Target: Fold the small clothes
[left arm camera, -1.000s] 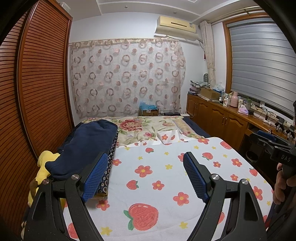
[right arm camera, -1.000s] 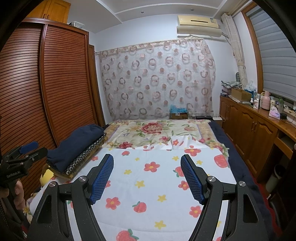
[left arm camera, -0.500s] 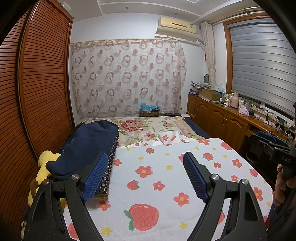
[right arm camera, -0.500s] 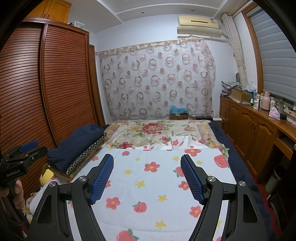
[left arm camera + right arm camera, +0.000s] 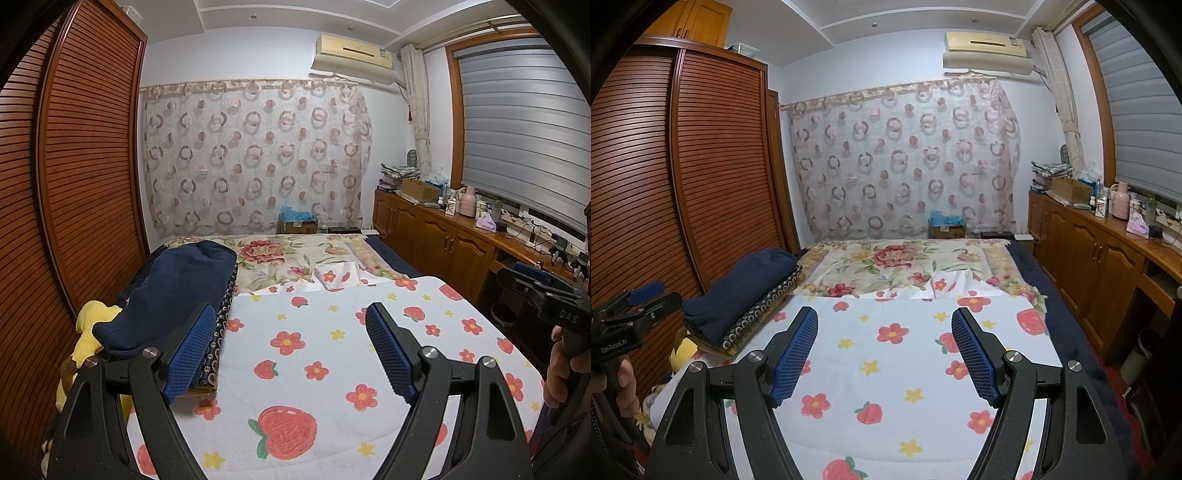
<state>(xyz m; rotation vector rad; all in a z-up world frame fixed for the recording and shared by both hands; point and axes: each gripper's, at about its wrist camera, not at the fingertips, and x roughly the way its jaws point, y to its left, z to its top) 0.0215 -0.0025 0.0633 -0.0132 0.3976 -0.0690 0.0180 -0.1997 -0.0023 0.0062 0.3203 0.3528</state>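
Observation:
A white sheet with red flowers and strawberries (image 5: 332, 354) (image 5: 905, 369) covers the near half of the bed. At its far edge lies a small white cloth (image 5: 338, 275) (image 5: 945, 284) in the same print, lying flat. My left gripper (image 5: 291, 310) hovers over the sheet's left part, open, with nothing between its blue pads. My right gripper (image 5: 884, 314) hovers over the sheet's middle, also open and empty. Each gripper shows at the edge of the other's view, held by a hand (image 5: 554, 369) (image 5: 624, 380).
A folded navy blanket (image 5: 173, 288) (image 5: 738, 291) lies on patterned bedding along the bed's left side, with a yellow plush toy (image 5: 88, 325) beside it. A slatted wardrobe (image 5: 85, 177) stands left, a cluttered wooden cabinet (image 5: 443, 240) right. A floral cover (image 5: 897, 262) spans the far bed.

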